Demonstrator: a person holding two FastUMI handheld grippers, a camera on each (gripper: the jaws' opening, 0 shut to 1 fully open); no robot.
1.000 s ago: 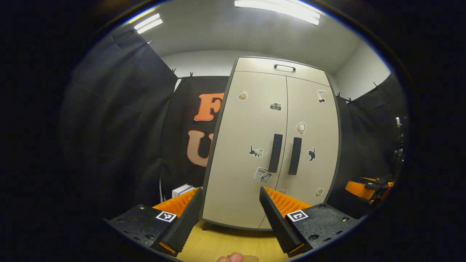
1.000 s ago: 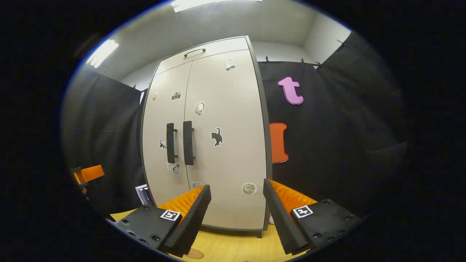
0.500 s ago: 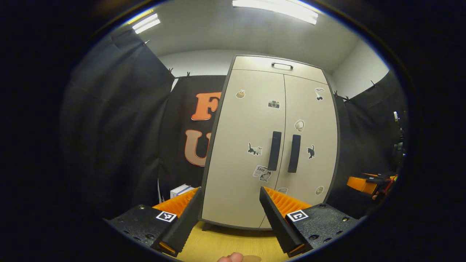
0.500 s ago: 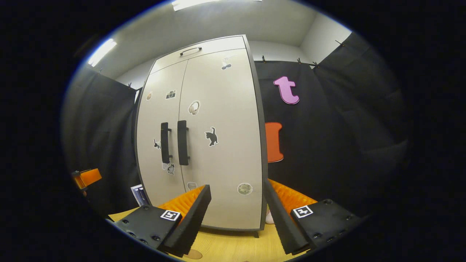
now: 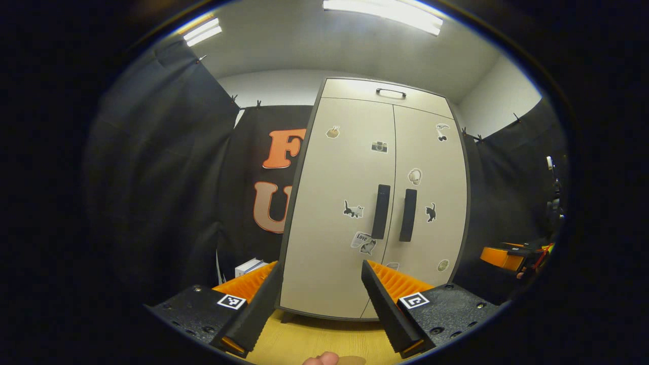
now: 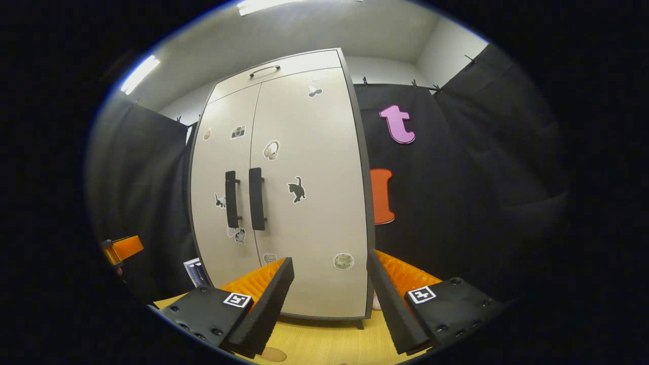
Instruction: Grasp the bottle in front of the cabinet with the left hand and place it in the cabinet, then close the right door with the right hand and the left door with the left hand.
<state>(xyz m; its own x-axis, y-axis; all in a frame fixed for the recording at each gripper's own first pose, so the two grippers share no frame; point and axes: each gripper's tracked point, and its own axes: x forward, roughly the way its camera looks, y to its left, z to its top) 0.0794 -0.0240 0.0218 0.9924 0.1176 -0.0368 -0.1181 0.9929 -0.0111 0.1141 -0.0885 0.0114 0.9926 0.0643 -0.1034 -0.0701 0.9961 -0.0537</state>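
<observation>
Cabinet [image 5: 375, 203], two doors shut, two black handles side by side
Left gripper [image 5: 320, 284] and right gripper [image 6: 329, 279]: fingers spread, holding nothing, facing the cabinet above the wooden table [image 5: 324, 339]

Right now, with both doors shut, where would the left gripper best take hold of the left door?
By its vertical bar handle, beside the centre seam. Come straight from the front with the open left gripper level, one finger on each side of the bar; the flat door offers no other hold.
</observation>
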